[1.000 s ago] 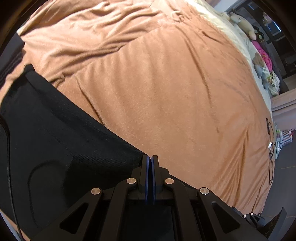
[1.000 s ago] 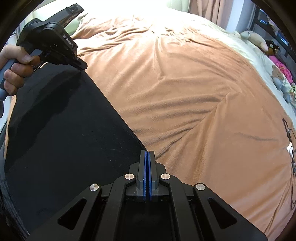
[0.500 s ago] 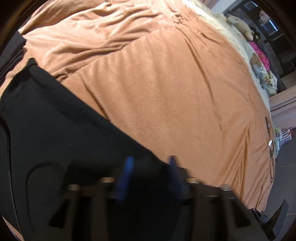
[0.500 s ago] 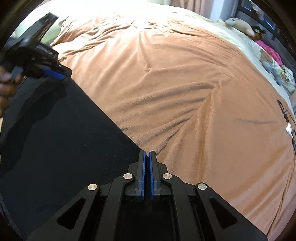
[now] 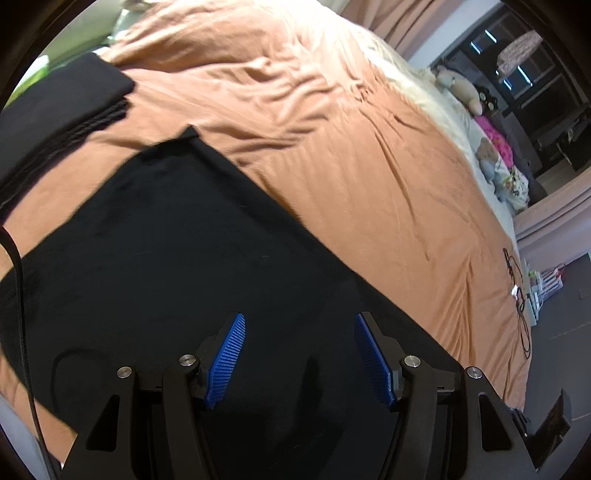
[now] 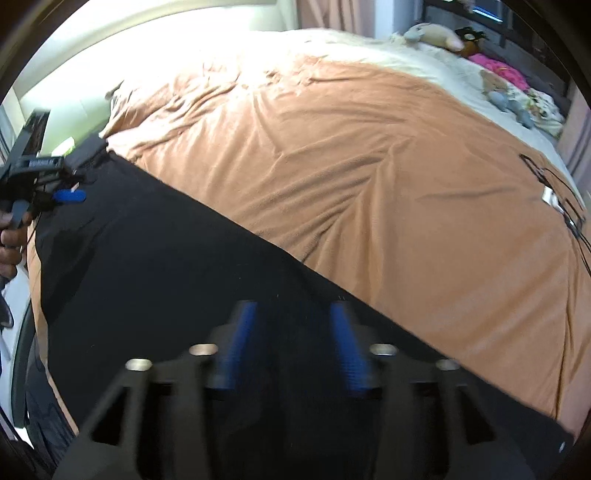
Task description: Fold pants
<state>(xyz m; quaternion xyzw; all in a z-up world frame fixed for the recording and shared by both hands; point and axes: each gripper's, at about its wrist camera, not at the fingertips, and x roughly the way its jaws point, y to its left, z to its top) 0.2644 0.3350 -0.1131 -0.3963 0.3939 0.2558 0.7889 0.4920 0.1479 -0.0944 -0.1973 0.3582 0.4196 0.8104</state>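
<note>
Black pants (image 5: 166, 258) lie flat on a tan bedspread (image 5: 369, 177), filling the lower left of both views, pants (image 6: 155, 266) with a straight folded edge running diagonally. My left gripper (image 5: 299, 325) hovers above the cloth, its jaws opening, blue pads (image 5: 225, 358) apart with only flat fabric beneath them. My right gripper (image 6: 293, 314) is blurred and its jaws are opening too, pads apart over the pants. The left gripper (image 6: 55, 184) also shows at the far left of the right wrist view, held by a hand (image 6: 9, 240).
A second stack of dark folded clothing (image 5: 62, 96) sits at the upper left. Stuffed toys (image 6: 436, 35) and a pink item (image 5: 495, 136) lie along the bed's far side. A black cable (image 6: 565, 206) rests on the bedspread at right.
Both grippers went from shut on the pants' edge to open and drew back up from the cloth. The left one opened first. The pants now lie flat, let go.
</note>
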